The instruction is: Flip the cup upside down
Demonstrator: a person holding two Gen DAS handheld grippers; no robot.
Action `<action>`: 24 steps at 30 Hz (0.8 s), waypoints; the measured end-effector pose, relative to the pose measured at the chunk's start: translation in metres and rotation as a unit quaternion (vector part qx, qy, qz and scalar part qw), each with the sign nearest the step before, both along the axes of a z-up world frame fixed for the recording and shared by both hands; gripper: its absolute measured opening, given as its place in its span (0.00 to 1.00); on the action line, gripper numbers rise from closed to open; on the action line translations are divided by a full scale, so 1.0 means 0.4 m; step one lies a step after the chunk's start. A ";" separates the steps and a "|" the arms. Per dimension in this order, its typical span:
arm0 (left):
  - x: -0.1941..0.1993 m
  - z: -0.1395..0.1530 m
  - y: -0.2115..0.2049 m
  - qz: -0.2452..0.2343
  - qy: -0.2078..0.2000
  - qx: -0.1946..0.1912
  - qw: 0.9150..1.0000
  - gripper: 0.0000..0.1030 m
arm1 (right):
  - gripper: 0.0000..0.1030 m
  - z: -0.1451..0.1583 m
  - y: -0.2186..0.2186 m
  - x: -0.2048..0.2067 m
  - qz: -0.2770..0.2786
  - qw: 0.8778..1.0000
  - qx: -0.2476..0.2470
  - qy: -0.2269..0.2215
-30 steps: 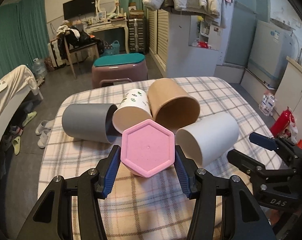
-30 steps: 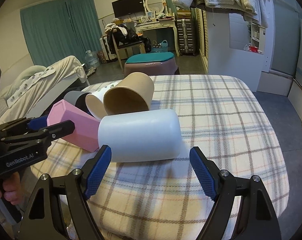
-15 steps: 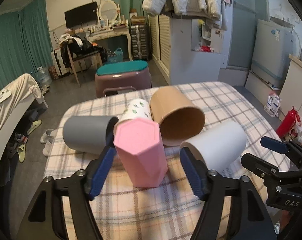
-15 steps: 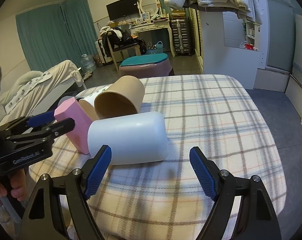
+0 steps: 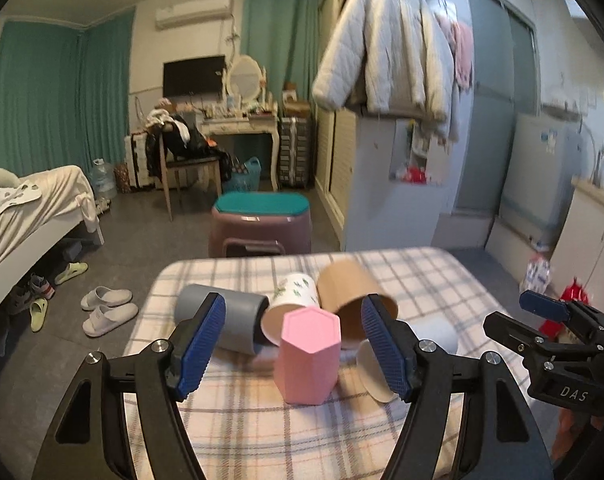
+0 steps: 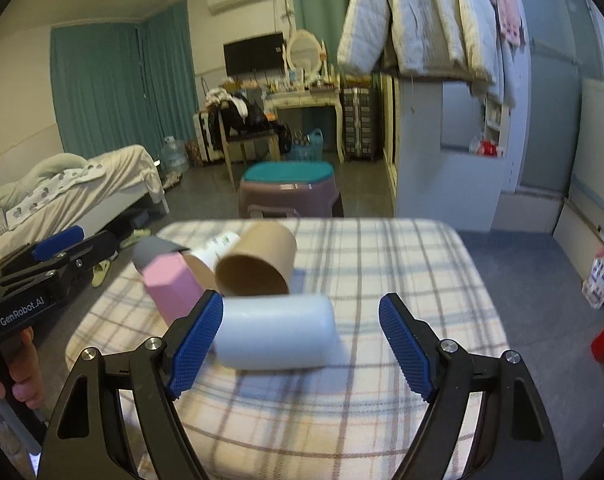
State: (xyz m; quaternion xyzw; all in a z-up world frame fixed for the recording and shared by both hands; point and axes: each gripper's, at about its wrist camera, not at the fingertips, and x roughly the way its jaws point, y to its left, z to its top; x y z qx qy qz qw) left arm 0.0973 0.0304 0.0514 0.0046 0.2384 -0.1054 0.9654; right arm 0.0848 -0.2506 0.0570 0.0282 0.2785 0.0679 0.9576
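A pink hexagonal cup stands upside down on the plaid table, base up; it also shows in the right wrist view. My left gripper is open and empty, pulled back and raised, with the pink cup seen between its fingers but apart from them. My right gripper is open and empty, just short of a white cup lying on its side.
A grey cup, a white leaf-print cup and a tan cup lie on their sides behind the pink one. A purple stool stands beyond the table's far edge. A bed is at the left.
The left gripper stood the pink cup upside down, let it go, opened wider and pulled back and up. The right gripper also drew back a little.
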 end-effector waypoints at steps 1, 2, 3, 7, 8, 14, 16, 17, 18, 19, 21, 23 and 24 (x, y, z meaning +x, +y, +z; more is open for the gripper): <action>-0.016 0.009 0.010 0.006 -0.008 -0.003 1.000 0.71 | 0.78 0.016 0.011 -0.015 0.002 1.000 -0.004 -0.011; -0.031 0.016 0.018 0.012 -0.014 -0.005 1.000 0.71 | 0.78 0.023 0.017 -0.023 0.004 1.000 -0.007 -0.016; -0.041 0.020 0.024 0.016 -0.019 -0.007 1.000 0.71 | 0.78 0.034 0.027 -0.036 0.007 1.000 -0.010 -0.023; -0.093 0.034 0.048 0.024 -0.032 -0.019 0.999 0.71 | 0.78 0.055 0.060 -0.083 0.019 0.999 -0.010 -0.039; -0.108 0.036 0.053 0.026 -0.036 -0.020 0.999 0.71 | 0.78 0.059 0.067 -0.094 0.022 0.999 -0.011 -0.042; -0.180 0.022 0.066 0.028 -0.050 -0.022 0.998 0.71 | 0.78 0.079 0.097 -0.158 0.033 0.997 -0.016 -0.062; -0.200 0.007 0.065 0.024 -0.052 -0.021 0.998 0.71 | 0.78 0.078 0.102 -0.177 0.034 0.997 -0.012 -0.069; -0.211 -0.001 0.066 0.023 -0.057 -0.018 0.998 0.71 | 0.78 0.073 0.104 -0.184 0.035 0.997 -0.011 -0.070; -0.218 -0.005 0.065 0.022 -0.060 -0.016 0.998 0.76 | 0.78 0.065 0.106 -0.191 0.035 0.997 -0.011 -0.072; -0.234 -0.017 0.064 0.023 -0.065 -0.014 0.998 0.86 | 0.78 0.057 0.107 -0.195 0.035 0.997 -0.011 -0.072; -0.256 -0.033 0.072 0.035 -0.078 -0.019 0.996 0.93 | 0.82 0.036 0.112 -0.207 0.036 0.997 -0.012 -0.072; -0.267 -0.050 0.080 0.044 -0.082 -0.024 0.995 0.95 | 0.82 0.022 0.117 -0.213 0.038 0.997 -0.013 -0.071; -0.270 -0.059 0.084 0.050 -0.081 -0.023 0.995 0.97 | 0.82 0.010 0.118 -0.217 0.039 0.997 -0.014 -0.070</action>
